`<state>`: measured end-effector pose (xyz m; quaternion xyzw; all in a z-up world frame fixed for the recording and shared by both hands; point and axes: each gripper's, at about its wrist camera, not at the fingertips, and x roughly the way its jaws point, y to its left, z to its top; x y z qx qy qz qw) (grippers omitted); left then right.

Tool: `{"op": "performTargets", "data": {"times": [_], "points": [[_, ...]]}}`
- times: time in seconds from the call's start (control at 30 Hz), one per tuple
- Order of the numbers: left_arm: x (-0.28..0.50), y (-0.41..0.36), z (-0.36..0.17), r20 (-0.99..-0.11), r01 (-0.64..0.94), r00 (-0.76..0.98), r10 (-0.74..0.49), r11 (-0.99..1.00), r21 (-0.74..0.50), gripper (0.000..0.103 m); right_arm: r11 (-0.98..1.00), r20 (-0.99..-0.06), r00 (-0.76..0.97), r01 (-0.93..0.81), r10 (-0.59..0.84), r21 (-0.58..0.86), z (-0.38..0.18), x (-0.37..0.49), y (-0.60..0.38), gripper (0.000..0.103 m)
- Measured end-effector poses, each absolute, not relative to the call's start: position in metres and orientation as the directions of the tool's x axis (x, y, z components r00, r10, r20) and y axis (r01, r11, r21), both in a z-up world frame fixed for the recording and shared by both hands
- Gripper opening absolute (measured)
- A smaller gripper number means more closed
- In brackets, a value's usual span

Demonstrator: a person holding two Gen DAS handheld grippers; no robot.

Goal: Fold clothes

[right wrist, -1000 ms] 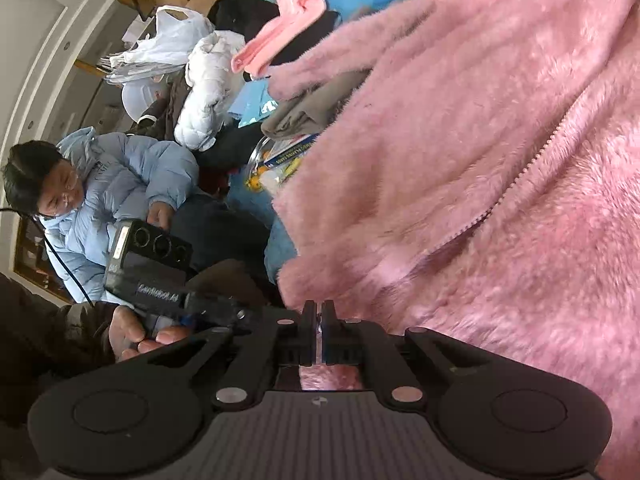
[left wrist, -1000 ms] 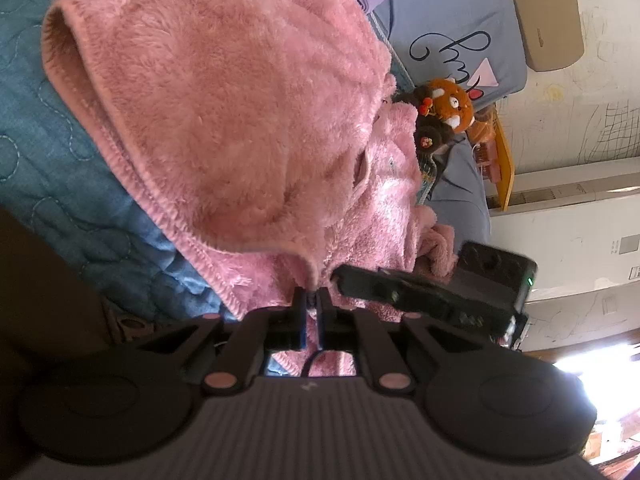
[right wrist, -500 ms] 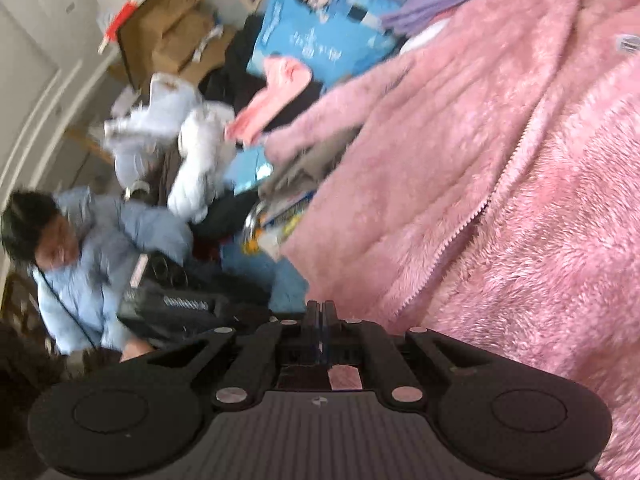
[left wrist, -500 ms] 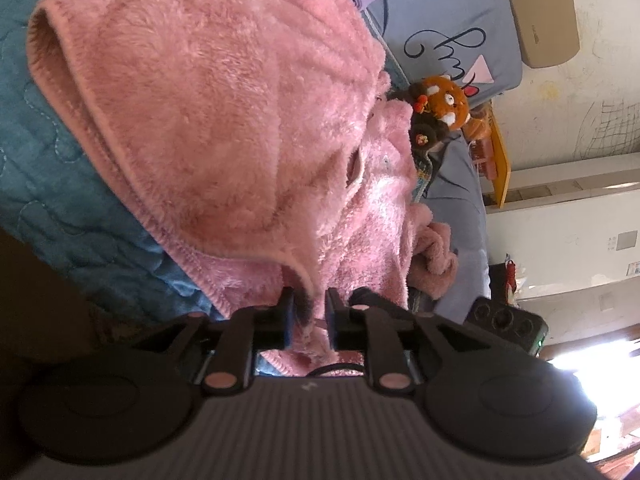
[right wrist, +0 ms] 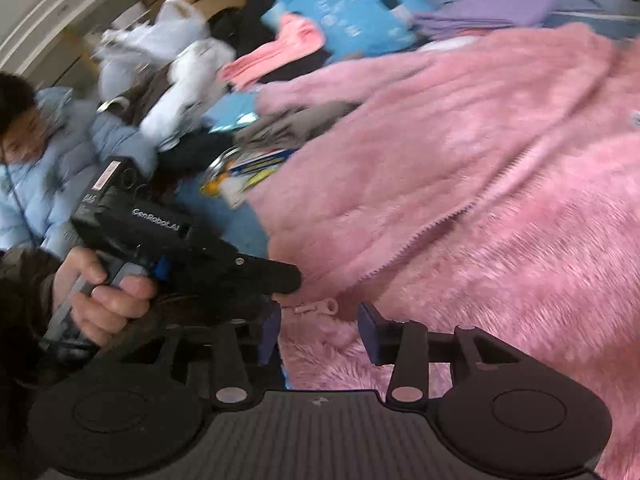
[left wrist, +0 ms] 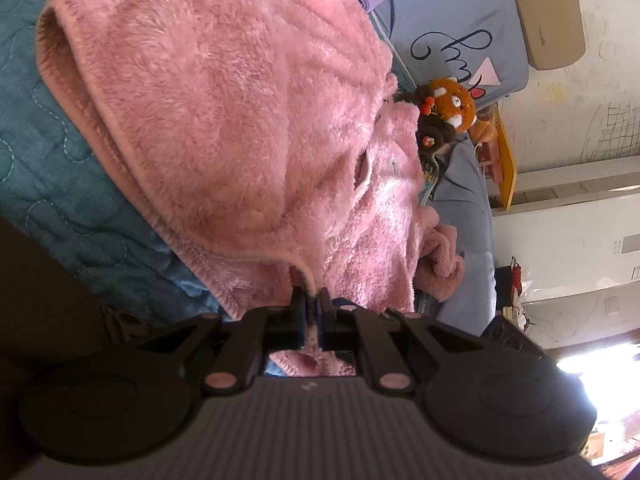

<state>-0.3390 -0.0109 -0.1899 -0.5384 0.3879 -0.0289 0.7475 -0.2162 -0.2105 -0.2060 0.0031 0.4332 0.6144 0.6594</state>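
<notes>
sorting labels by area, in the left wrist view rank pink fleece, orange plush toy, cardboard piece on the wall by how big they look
1. pink fleece, by far the largest; it fills most of the view, though it also lies nearest the camera.
2. cardboard piece.
3. orange plush toy, a little smaller than the cardboard; both sit far back, so that gap is less sure.

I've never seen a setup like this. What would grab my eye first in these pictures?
A fluffy pink jacket fills both views, spread over a teal quilt. At the bottom of the left view, the left gripper is shut on the jacket's hem, while the right gripper has just been opening and stands open over the fleece beside the zipper pull. An orange plush toy sits behind the jacket.
</notes>
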Motion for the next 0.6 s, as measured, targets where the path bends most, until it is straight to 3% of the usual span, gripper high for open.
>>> {"op": "performTargets", "data": {"times": [0.43,0.53,0.6], "points": [[-0.34,-0.01,-0.19,-0.549,-0.375,0.697,-0.462,0.417,-0.828,0.005,0.137,-0.501,-0.329,-0.713,0.801,0.687,-0.235,-0.183,-0.196,0.044],[-0.341,-0.01,-0.191,-0.549,-0.376,0.697,-0.461,0.417,-0.827,0.005,0.132,-0.484,-0.326,-0.705,0.812,0.696,-0.238,-0.186,-0.2,0.026],[-0.341,-0.01,-0.191,-0.55,-0.376,0.696,-0.462,0.418,-0.827,0.005,0.14,-0.48,-0.316,-0.7,0.819,0.701,-0.237,-0.188,-0.202,0.025]]}}
